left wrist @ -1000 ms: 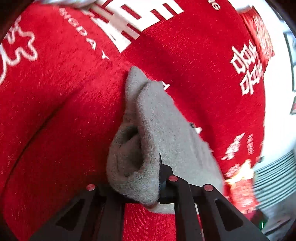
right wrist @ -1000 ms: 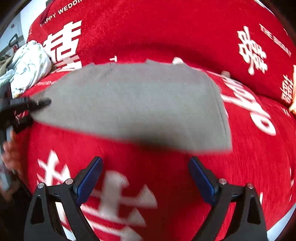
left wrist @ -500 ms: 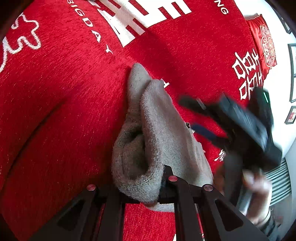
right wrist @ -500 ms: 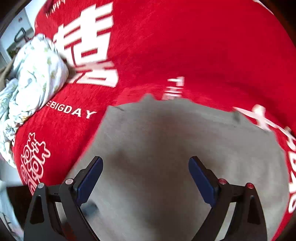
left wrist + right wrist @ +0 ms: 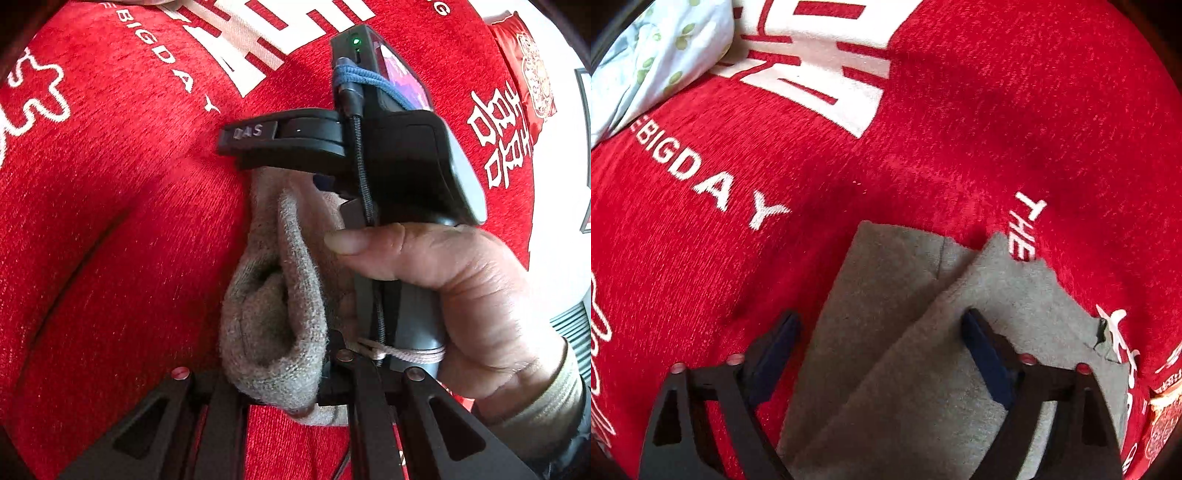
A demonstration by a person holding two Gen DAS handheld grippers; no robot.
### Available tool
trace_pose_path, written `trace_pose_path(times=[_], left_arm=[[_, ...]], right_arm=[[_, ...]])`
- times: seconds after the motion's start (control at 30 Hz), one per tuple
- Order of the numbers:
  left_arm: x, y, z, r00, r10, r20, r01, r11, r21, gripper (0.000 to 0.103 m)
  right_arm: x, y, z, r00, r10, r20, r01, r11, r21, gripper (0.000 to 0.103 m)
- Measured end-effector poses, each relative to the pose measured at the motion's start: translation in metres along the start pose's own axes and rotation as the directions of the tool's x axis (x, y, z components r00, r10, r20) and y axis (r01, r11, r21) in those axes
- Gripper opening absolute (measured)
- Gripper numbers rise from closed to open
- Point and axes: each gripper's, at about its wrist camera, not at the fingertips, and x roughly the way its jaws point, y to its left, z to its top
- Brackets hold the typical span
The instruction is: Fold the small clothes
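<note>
Left gripper: jaws clenched on a bunched end of the grey garment, pinning that end so the cloth stays taut for the fold. Right gripper: jaws spread wide, nothing between the pads, poised low over the cloth, likely lining up on the overlapped layers. In the left view the right hand wraps that gripper's handle just beside the garment. Garment lies part-folded on the red sofa cover, two layers crossing, mid-cushion. Pale floral cloth sits at the far left corner, well apart.
</note>
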Motion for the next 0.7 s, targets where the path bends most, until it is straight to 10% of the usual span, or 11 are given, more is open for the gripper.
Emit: trace_pose_path(times=[0.07, 0.17, 0.7], left_arm=[[-0.002, -0.002, -0.002, 1.0, 0.008, 0.004, -0.008, 1.0, 0.01, 0.012], [-0.002, -0.006, -0.002, 1.0, 0.024, 0.016, -0.025, 0.999, 0.044, 0.012], [-0.008, -0.061, -0.023, 0.991, 0.086, 0.099, -0.112, 0.95, 0.293, 0.01]], right_arm=[[-0.005, -0.005, 0.001, 1.0, -0.031, -0.001, 0.031, 1.0, 0.0, 0.04], [-0.01, -0.012, 0.0, 1.0, -0.007, 0.003, 0.007, 1.0, -0.011, 0.029], [-0.041, -0.083, -0.008, 0.95, 0.281, 0.139, -0.306, 0.929, 0.207, 0.023]])
